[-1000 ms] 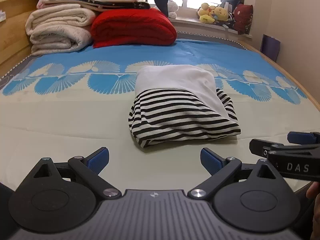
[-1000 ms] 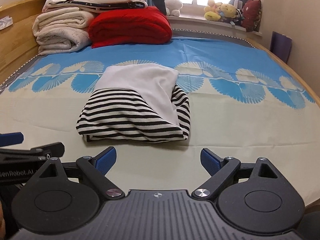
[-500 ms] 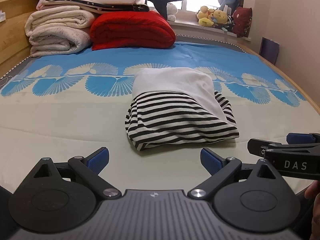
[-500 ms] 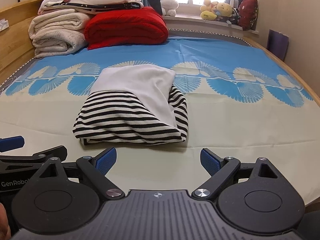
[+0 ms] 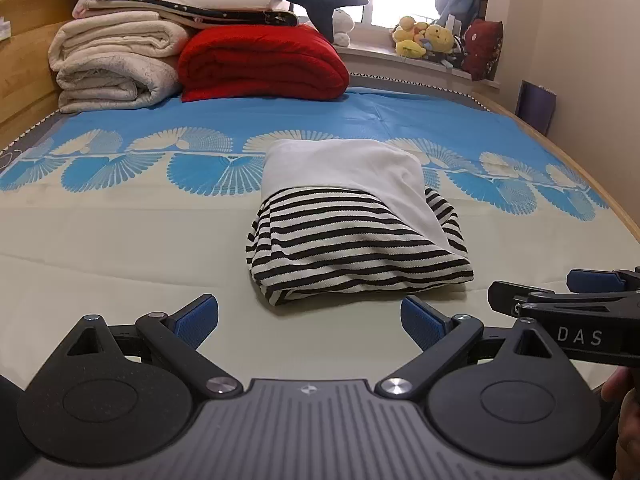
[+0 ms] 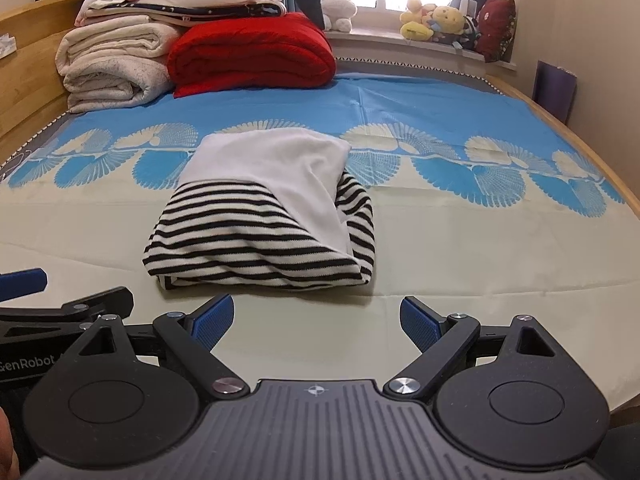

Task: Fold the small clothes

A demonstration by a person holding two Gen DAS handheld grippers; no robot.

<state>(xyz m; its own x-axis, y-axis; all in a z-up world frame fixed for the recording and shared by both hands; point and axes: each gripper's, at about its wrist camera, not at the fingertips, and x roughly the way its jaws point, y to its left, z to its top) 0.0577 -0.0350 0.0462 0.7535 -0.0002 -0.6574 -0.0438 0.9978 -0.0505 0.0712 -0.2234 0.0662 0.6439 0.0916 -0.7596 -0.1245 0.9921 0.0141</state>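
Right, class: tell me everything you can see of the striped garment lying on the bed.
The striped garment is soft knit fabric, black-and-white stripes below a plain white panel. It lies folded into a compact, slightly puffy bundle, flat on the bedsheet, partly on the blue fan pattern. Only the sheet touches it; both hand-held grippers sit short of its near edge, open and empty.

Folded garment (image 5: 352, 220) lay mid-bed on sheet (image 5: 120, 260), ahead of both grippers. Rolled blankets (image 5: 116, 60) far left, quilt (image 5: 260, 64) beside them; plush toys (image 5: 424, 38) on windowsill behind.
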